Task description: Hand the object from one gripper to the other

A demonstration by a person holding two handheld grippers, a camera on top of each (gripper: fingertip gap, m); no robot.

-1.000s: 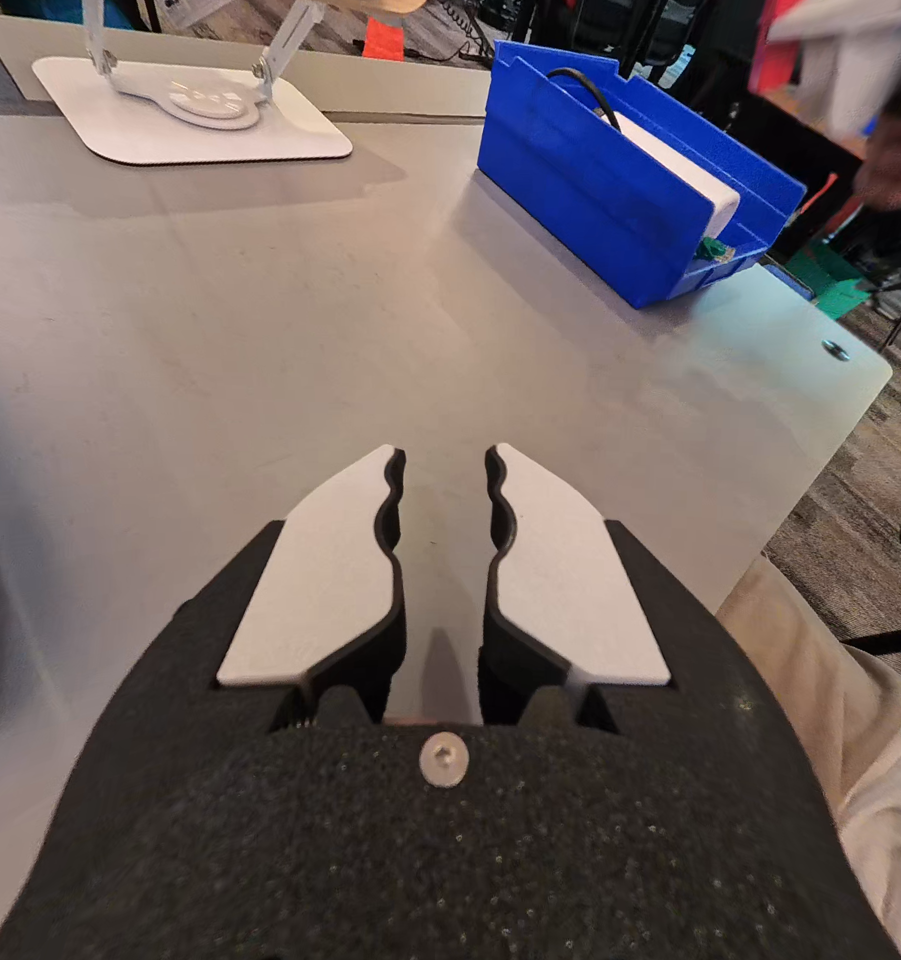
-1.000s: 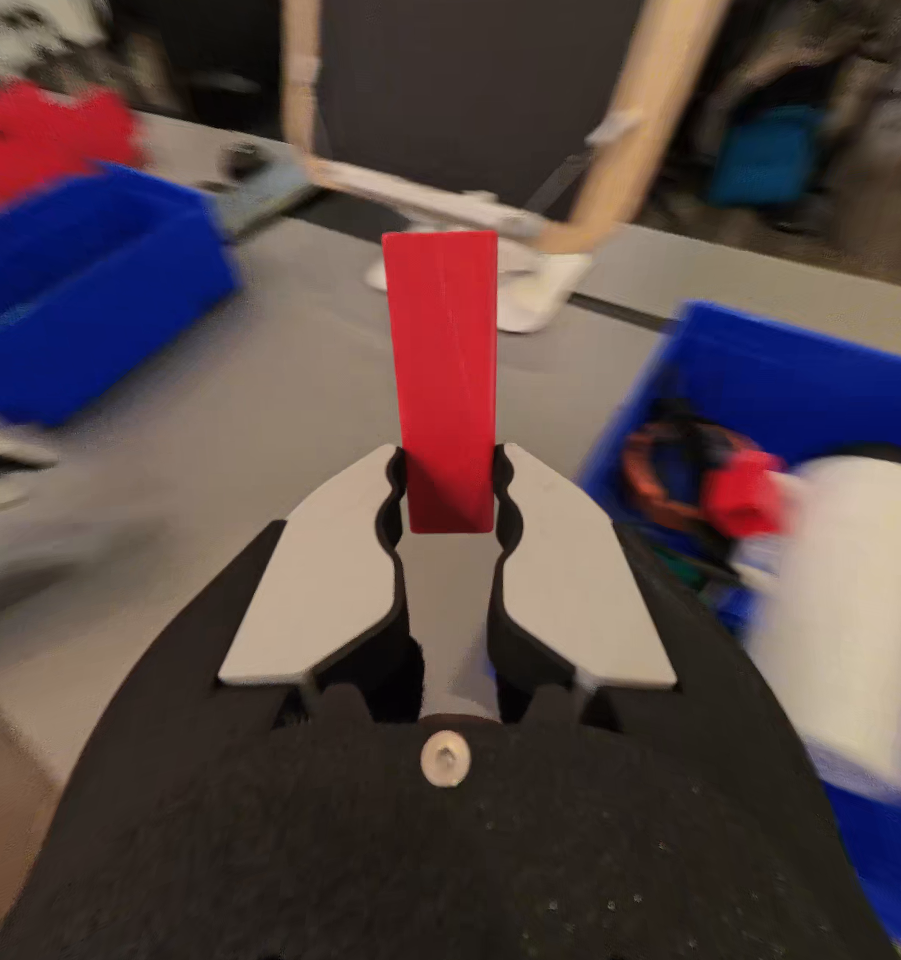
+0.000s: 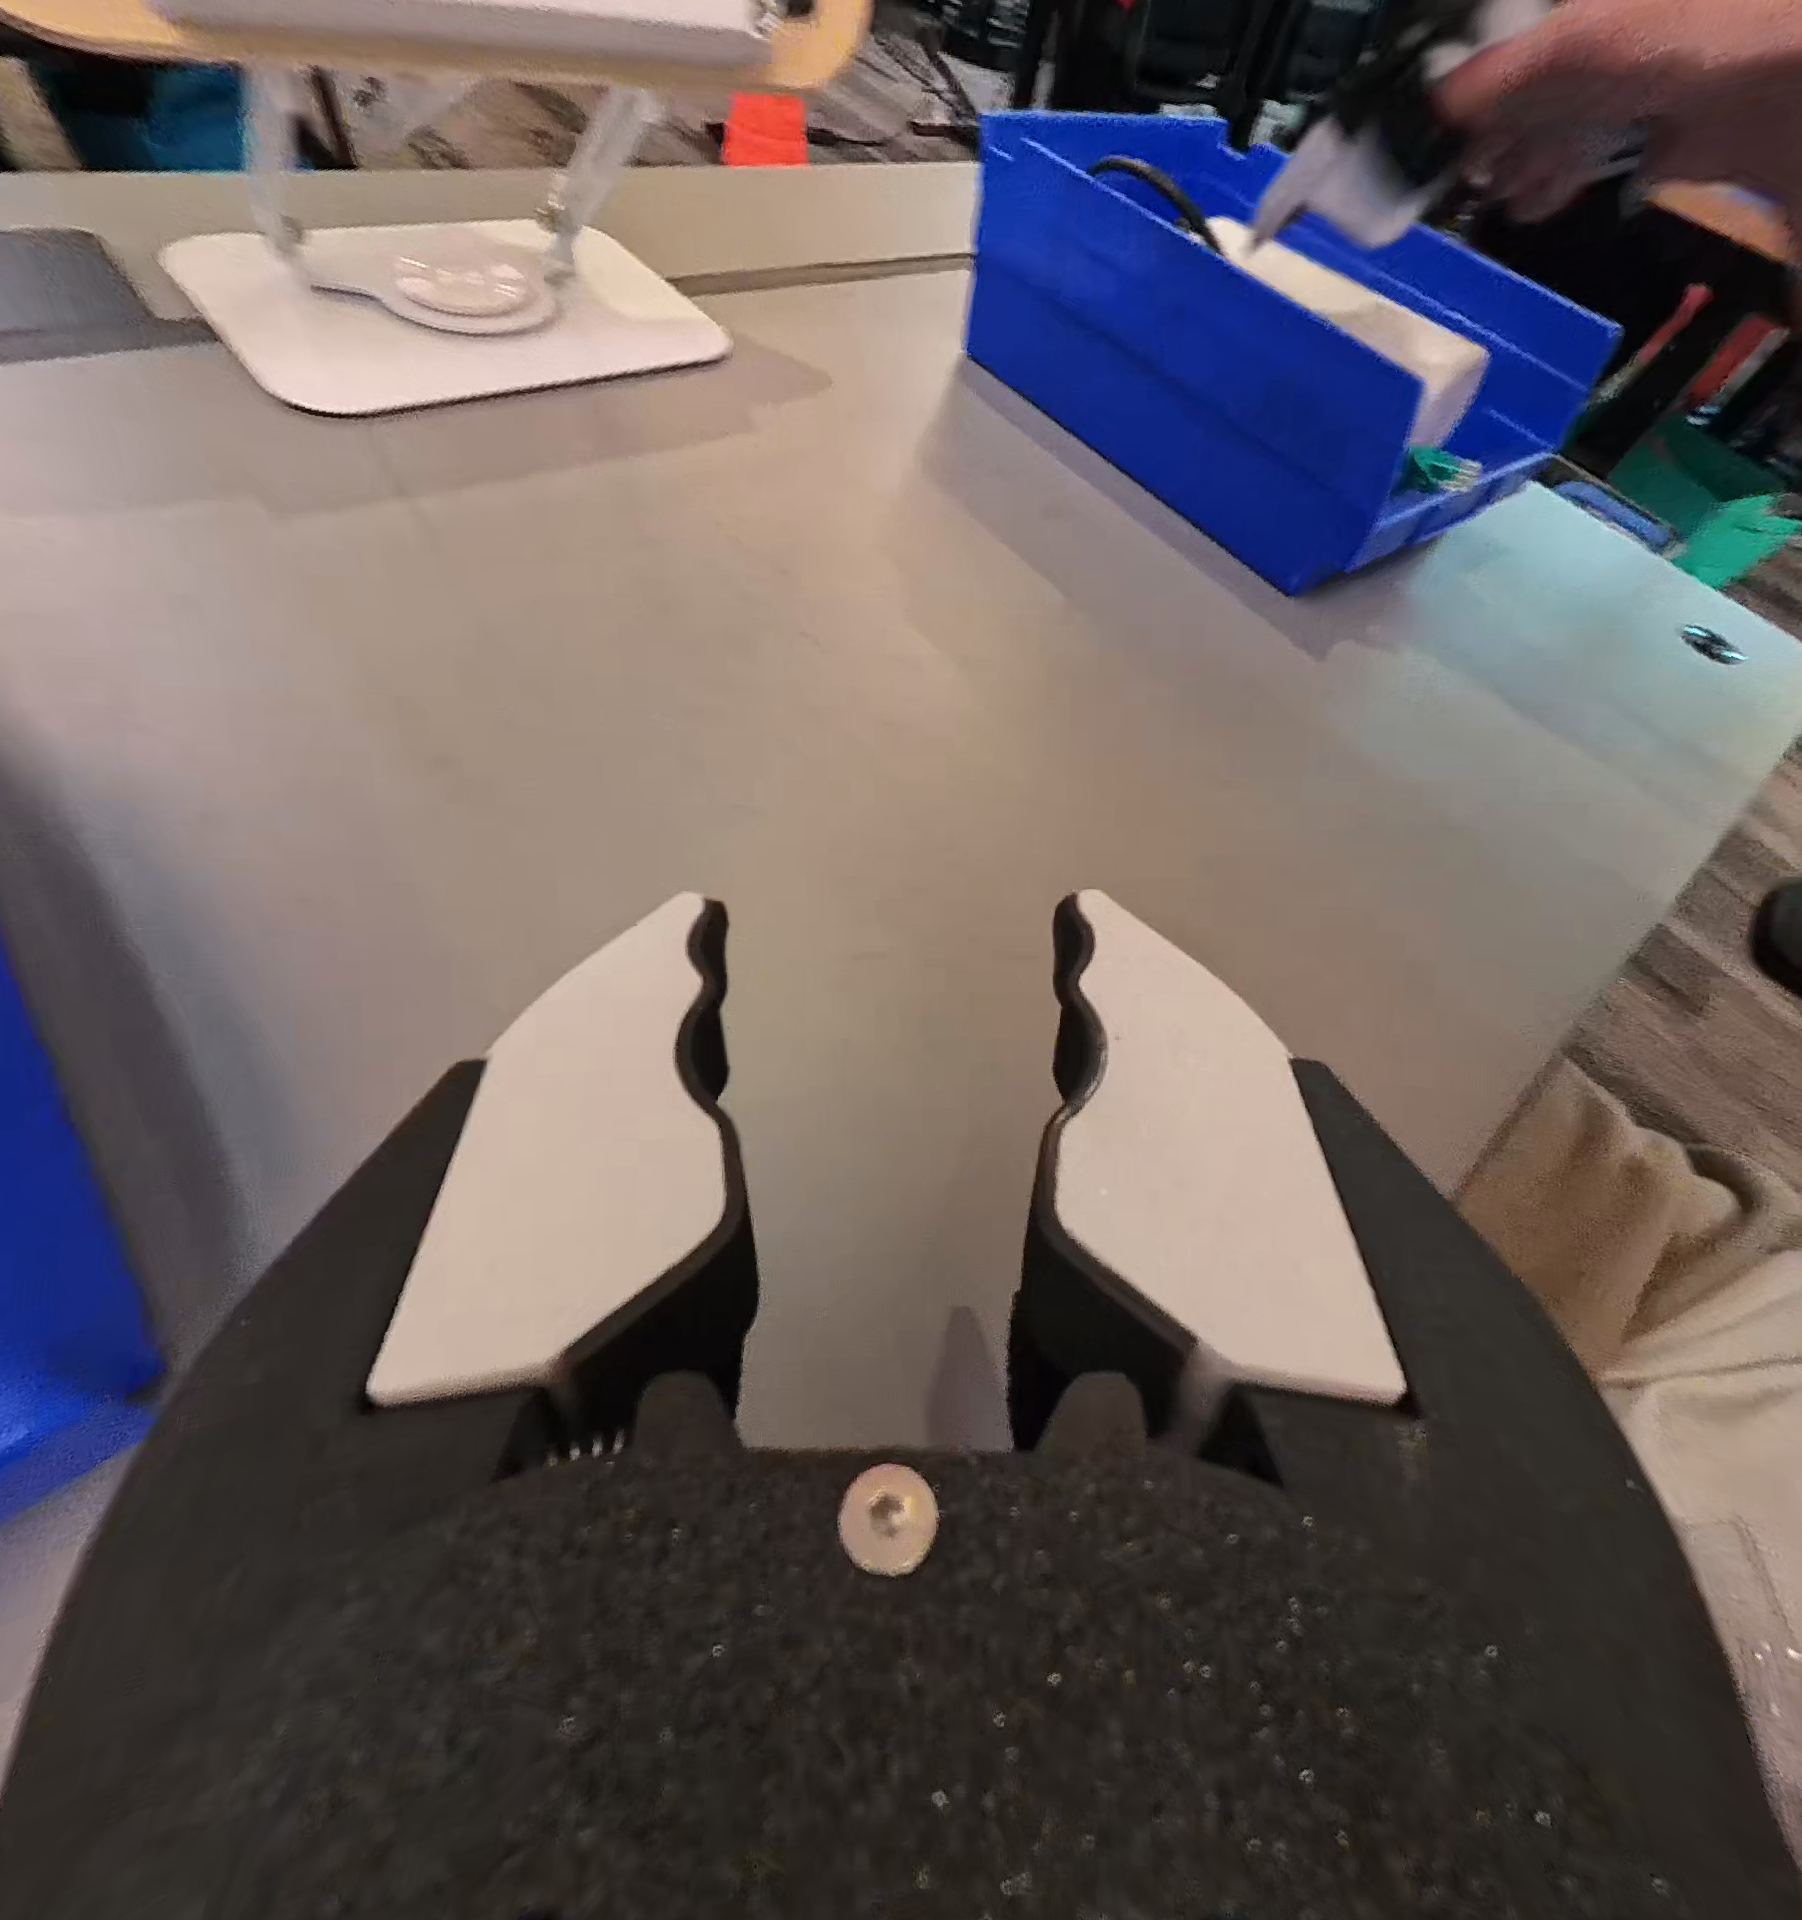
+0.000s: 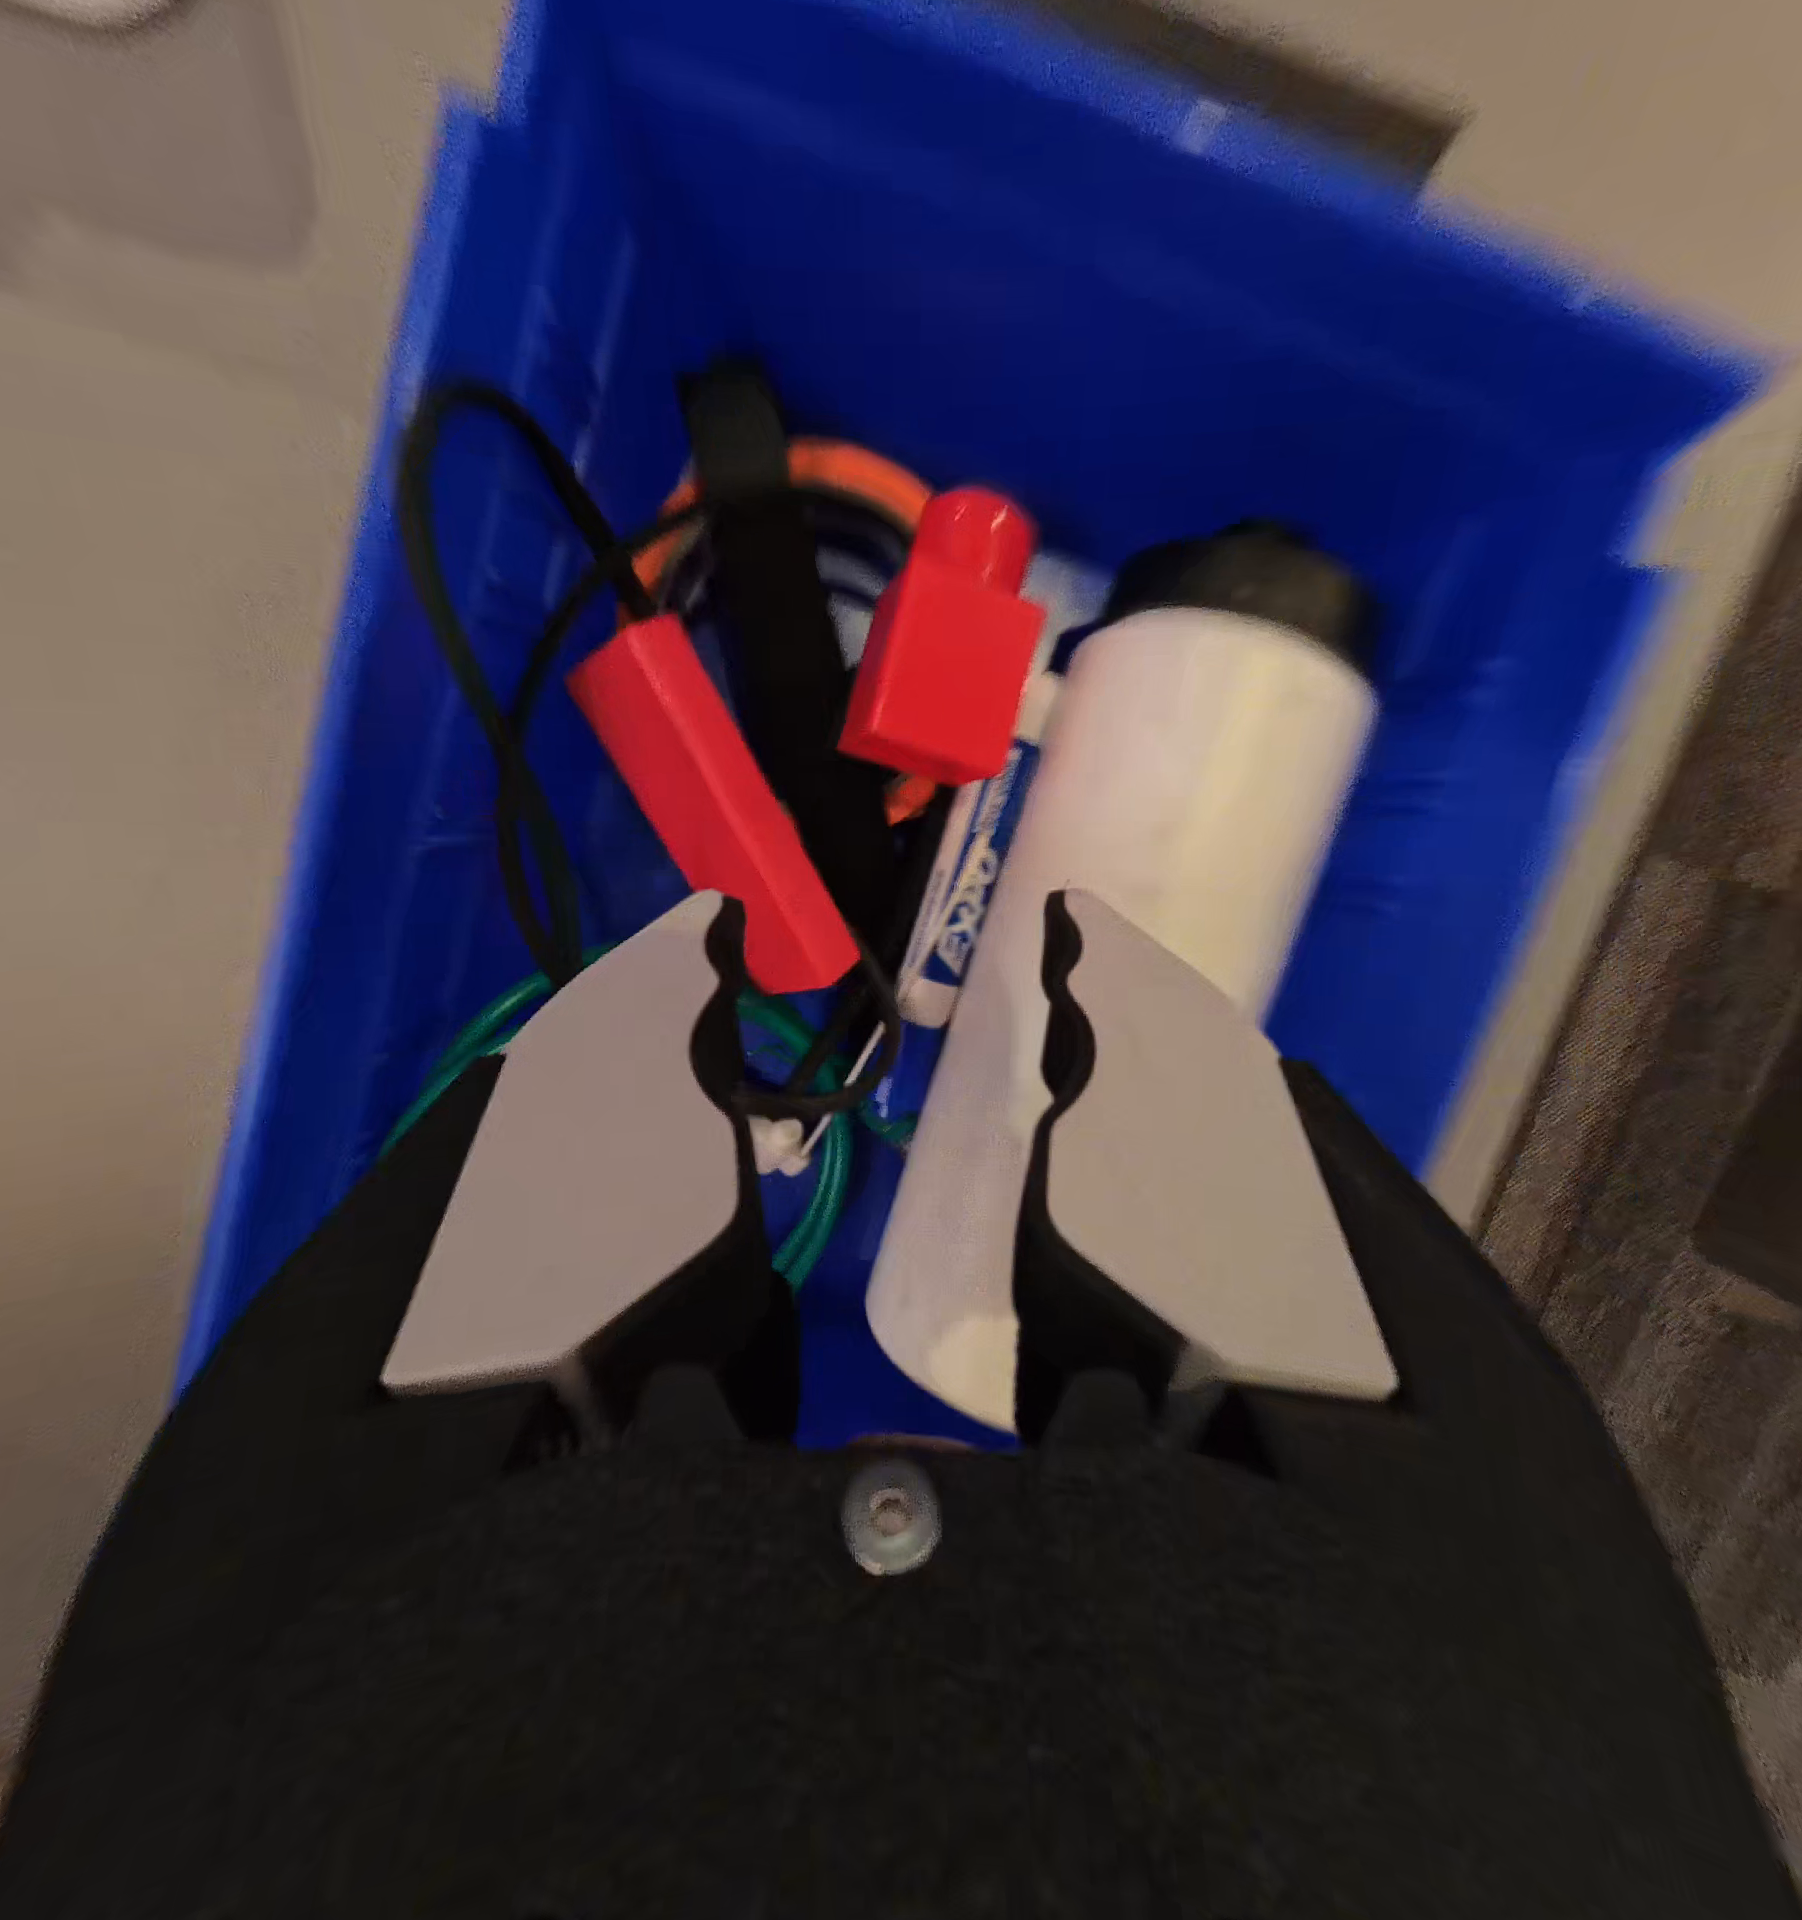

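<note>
Both tongs stand released, gripping nothing. Over the bare grey table (image 3: 668, 644) the left gripper (image 3: 889, 914) hangs with its white fingers (image 3: 585, 1164) spread wide and only tabletop between them. Taking the blue bin (image 3: 1167, 343) as landmark: it sits at the table's far right corner from that gripper, and a white stand base (image 3: 440, 312) lies well to the bin's left. Above the bin's far end, the other tool and the hand (image 3: 1603, 114) holding it show as a blur.

From the right wrist view, the right gripper (image 4: 886, 914) points down into the same bin (image 4: 980, 260), jaws apart. A long red block (image 4: 710, 810), the task's thing, lies slanted inside the bin on top of a tangle of black, orange and green cables (image 4: 523, 727). Its near end sits just off the tip of the gripper's left finger (image 4: 606, 1143), though the blur leaves it unclear whether the two touch. To the block's right within the bin lies a second, shorter red piece (image 4: 938, 665), then a marker (image 4: 964, 883), and against the bin's right wall a white bottle (image 4: 1188, 810) with a dark cap.
</note>
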